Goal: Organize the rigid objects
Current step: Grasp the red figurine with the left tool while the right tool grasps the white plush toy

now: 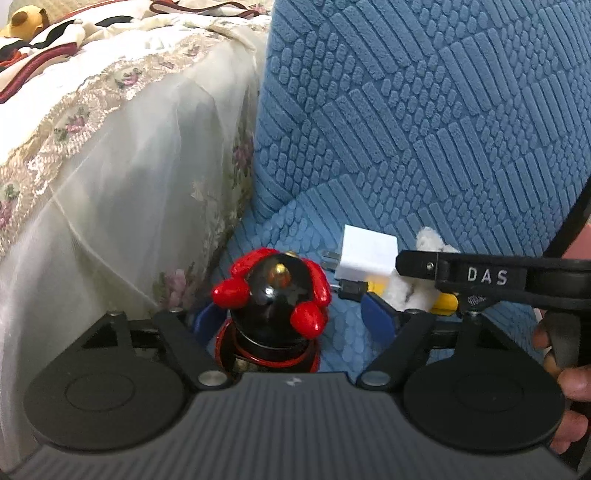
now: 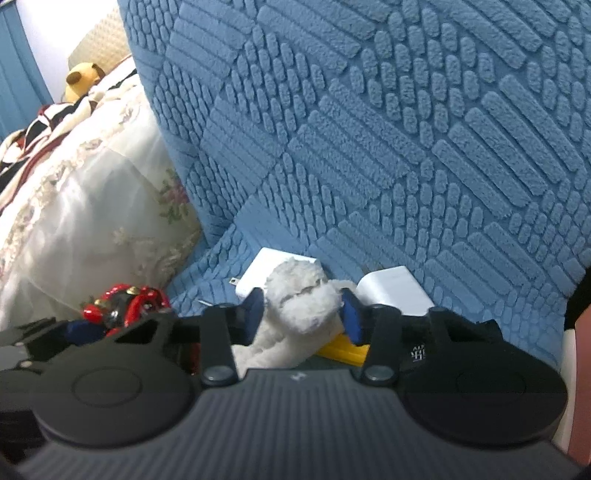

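Note:
A black figurine with red glossy parts (image 1: pixel 273 295) stands on the blue sofa seat between the blue pads of my left gripper (image 1: pixel 291 319). The jaws are open; the right pad (image 1: pixel 376 317) stands clear of the figurine. My right gripper (image 2: pixel 303 314) is shut on a white fluffy plush toy (image 2: pixel 303 295), with a blue pad pressing on each side. Under the plush lies a yellow object (image 2: pixel 347 350). One white charger block (image 1: pixel 369 254) with prongs lies behind the figurine, and a second white block (image 2: pixel 395 291) lies right of the plush.
The blue textured sofa back (image 1: pixel 424 110) rises close behind the objects. A cream lace cover (image 1: pixel 110 166) drapes the left side, with a yellow stuffed animal (image 1: pixel 26 20) far back. A person's hand (image 1: pixel 569 373) grips the right tool's handle.

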The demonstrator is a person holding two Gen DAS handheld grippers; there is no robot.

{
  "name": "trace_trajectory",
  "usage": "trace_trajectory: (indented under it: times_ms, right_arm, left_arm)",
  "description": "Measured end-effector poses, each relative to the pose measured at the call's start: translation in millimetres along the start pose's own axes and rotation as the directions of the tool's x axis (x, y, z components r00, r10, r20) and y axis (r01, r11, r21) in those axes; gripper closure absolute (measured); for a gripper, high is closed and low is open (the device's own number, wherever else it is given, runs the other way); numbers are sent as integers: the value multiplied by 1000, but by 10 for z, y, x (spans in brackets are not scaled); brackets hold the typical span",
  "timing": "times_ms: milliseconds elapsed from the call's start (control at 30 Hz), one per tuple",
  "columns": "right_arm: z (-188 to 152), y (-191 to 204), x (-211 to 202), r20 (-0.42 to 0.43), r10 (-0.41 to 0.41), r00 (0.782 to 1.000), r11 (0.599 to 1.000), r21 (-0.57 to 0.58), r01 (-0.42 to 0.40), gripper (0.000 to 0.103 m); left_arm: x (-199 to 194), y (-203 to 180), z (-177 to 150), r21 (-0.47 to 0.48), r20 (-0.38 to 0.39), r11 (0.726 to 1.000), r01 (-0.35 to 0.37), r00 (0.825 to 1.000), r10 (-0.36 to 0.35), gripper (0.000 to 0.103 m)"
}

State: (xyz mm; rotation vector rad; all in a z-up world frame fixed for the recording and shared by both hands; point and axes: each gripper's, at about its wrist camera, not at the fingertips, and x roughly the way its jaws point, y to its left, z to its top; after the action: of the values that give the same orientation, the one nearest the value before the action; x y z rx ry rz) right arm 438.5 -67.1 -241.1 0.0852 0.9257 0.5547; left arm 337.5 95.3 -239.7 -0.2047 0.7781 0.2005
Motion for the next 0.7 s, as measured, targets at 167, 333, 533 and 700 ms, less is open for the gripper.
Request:
trace_trajectory:
  times_ms: [167, 333, 533, 700]
  right_arm:
    - [0, 0, 52, 2, -9, 1000, 1000, -8, 9, 62]
    - [-36, 16, 67, -3, -3, 1000, 1000, -19, 3, 65]
    - [-77, 91, -38, 14, -42, 999, 998, -56, 42, 66]
    - [-133, 187, -202, 18, -55, 998, 996, -72, 56, 66]
  left_arm:
    - [-4, -23, 26, 20, 2, 1000, 5, 1000, -5, 32]
    - [16, -5, 32, 28, 6, 1000, 1, 1000, -1, 39]
    - [-28, 61, 49, 4, 10, 1000, 27, 1000, -27, 40]
    - [-138, 72, 23, -8, 0, 998, 66, 998, -66, 41]
